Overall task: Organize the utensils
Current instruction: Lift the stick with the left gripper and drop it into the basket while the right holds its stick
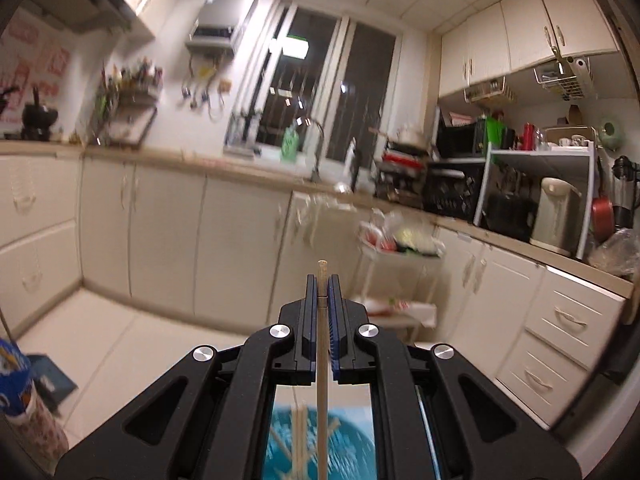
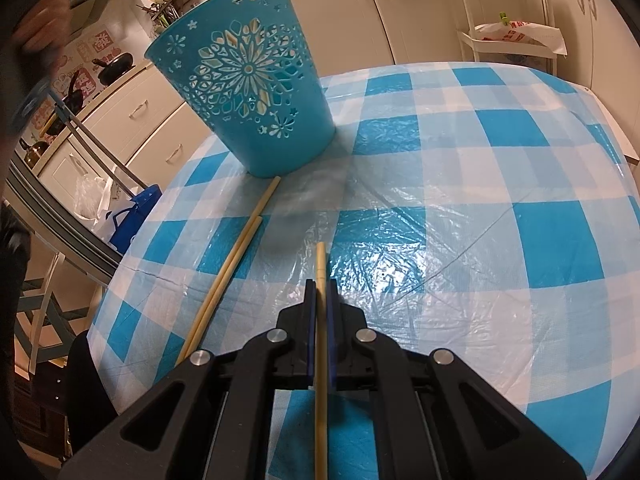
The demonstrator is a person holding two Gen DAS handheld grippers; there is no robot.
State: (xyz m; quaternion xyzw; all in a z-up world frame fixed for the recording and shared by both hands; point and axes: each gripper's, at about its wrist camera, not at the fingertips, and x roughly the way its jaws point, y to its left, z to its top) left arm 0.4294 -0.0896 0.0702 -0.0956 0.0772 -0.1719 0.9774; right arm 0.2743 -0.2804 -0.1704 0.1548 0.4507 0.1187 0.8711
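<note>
Honestly these chopsticks look like the easy kind of object: thin wooden sticks, light, stiff, not fragile, but round and smooth enough to swivel or slide if pinched off-centre; I'd guess a grip near the middle or a bit toward the thick end keeps one from tipping.

Right now both tongs are pressed together on one stick each. Left tongs are pinching a chopstick that runs straight back between the pads, its blunt tip poking out just past them, lifted up and aimed across the kitchen; right tongs are pinching another chopstick the same way, angled down over the checked table.

Two more loose chopsticks lie side by side on the tablecloth, touching or nearly so; the farther end of one sits just beside the base of the blue bin.

That bin is the only container on the table: a perforated plastic basket with a flower cutout pattern, upright, wider at the rim; its inside isn't visible from the right view, so I can't tell what's in it. Under the left tongs, blurred, something blue shows with a few pale sticks in it; probably the same bin from above, but I wouldn't swear to it.
</note>
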